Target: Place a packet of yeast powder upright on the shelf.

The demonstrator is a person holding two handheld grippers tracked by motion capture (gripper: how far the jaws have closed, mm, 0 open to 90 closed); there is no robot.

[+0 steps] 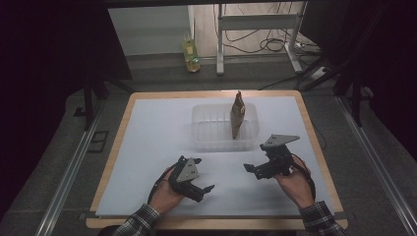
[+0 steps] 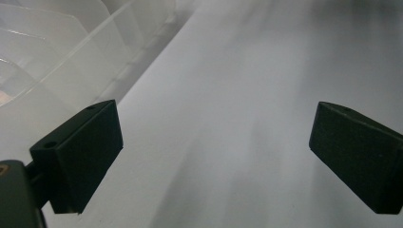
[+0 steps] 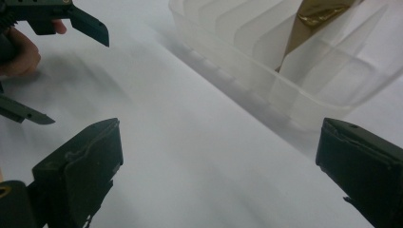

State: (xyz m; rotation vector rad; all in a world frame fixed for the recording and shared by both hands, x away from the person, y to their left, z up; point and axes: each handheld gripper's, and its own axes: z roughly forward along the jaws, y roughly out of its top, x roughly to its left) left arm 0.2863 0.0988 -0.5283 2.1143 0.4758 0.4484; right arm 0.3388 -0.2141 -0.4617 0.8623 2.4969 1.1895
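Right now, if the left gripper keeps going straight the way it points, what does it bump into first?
Probably nothing soon. The left gripper looks along the bare white table, with the clear plastic bin off to its side. Depth is hard to judge.

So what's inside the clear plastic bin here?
One brown pouch stands upright in the ribbed clear bin, toward its right side. The pouch's foot is blurred by the wall; the rest of the bin looks empty.

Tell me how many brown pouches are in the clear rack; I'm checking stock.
1. A single brown pouch stands upright in the right half of the clear rack, between its dividers. The translucent walls seem to hide no others, though a flat one might escape notice.
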